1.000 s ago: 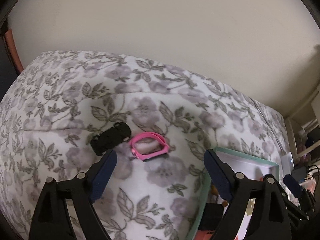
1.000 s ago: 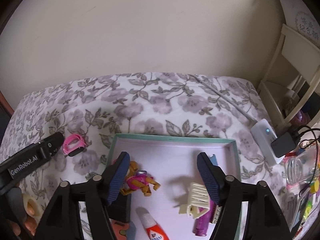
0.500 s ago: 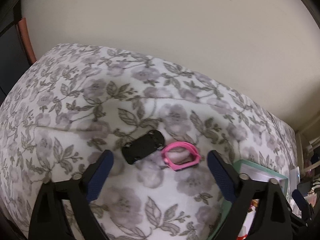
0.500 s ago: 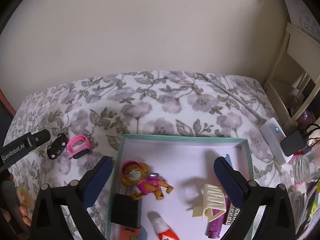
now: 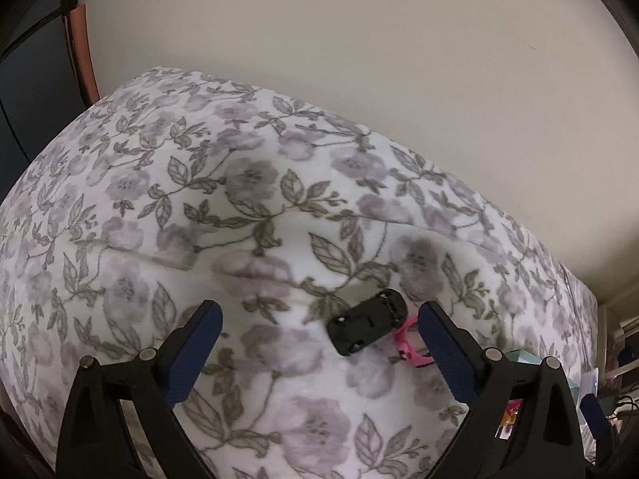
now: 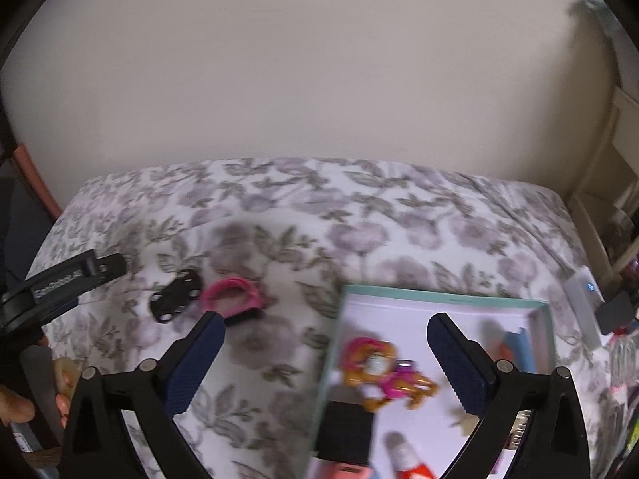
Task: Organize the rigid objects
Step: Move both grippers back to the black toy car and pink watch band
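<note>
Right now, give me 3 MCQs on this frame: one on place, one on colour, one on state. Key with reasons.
1. Where does the black toy car lie?
A. in the box
B. on the floral blanket
C. in a claw

2. What colour is the band beside the car?
A. pink
B. green
C. yellow

3. How does the left claw stand?
A. shut on the car
B. shut, empty
C. open, empty

Key:
1 B, the car rests on the blanket, outside the teal-rimmed box.
2 A, the band is plainly pink in both views.
3 C, its fingers are spread wide, with nothing between them.
</note>
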Tool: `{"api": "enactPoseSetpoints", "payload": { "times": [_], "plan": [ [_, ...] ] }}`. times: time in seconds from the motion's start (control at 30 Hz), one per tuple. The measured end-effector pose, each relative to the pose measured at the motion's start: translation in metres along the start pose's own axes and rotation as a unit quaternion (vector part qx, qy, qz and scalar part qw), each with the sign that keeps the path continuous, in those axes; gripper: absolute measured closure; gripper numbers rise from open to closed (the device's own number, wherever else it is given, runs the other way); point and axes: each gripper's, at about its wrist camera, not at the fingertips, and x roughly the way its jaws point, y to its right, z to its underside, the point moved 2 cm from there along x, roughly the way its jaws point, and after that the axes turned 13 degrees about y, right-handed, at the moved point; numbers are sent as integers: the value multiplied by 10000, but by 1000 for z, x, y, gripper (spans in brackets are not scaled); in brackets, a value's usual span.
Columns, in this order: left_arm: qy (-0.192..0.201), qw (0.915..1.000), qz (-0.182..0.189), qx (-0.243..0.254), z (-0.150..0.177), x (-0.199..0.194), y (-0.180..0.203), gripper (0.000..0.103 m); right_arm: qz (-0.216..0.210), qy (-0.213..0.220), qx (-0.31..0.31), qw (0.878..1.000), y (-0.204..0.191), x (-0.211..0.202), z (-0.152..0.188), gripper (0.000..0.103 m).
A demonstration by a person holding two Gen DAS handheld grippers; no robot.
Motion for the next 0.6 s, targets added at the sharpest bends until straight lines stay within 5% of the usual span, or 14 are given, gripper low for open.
{"api": "enactPoseSetpoints", "payload": {
  "times": [0.6],
  "plan": [
    [-665,9952,386,597,13,48,7,5,-335,-999,-416,9936,-55,76,21,0]
  ]
}}
